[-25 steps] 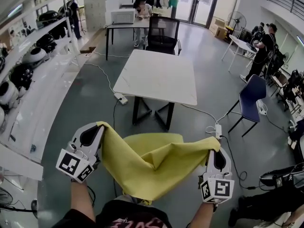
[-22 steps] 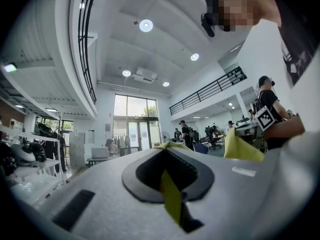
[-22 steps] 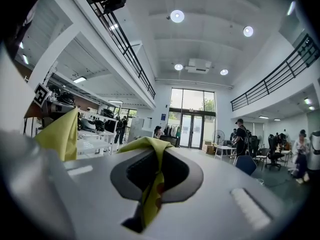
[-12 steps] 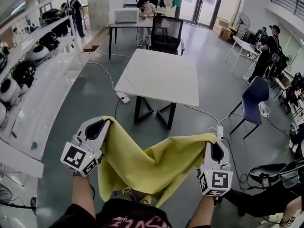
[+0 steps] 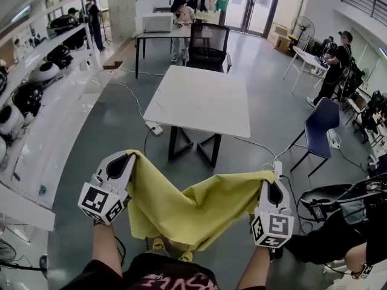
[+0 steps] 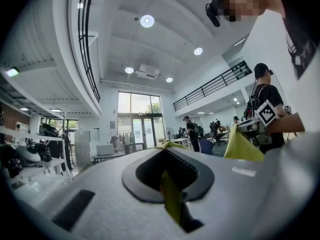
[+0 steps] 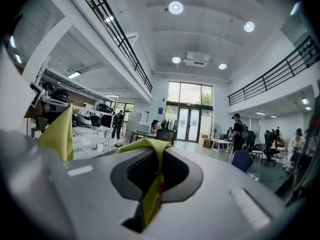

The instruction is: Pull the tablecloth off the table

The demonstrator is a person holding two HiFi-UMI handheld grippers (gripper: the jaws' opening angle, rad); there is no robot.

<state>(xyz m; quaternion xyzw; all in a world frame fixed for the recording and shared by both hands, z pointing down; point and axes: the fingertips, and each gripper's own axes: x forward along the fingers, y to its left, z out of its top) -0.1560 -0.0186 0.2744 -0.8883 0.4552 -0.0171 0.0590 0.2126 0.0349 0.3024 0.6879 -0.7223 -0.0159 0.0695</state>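
A yellow tablecloth hangs in a sagging fold between my two grippers, well in front of the bare white table. My left gripper is shut on the tablecloth's left corner, and yellow cloth runs through its closed jaws in the left gripper view. My right gripper is shut on the right corner, with the cloth pinched between its jaws in the right gripper view. Both grippers point level toward the table.
A black office chair stands behind the table and a blue chair to its right. White shelves with helmets run along the left. Cables and a power strip lie on the floor. People stand at the back and right.
Both grippers have drawn back from the table with the cloth still stretched between them. The fold has sagged lower toward my body.
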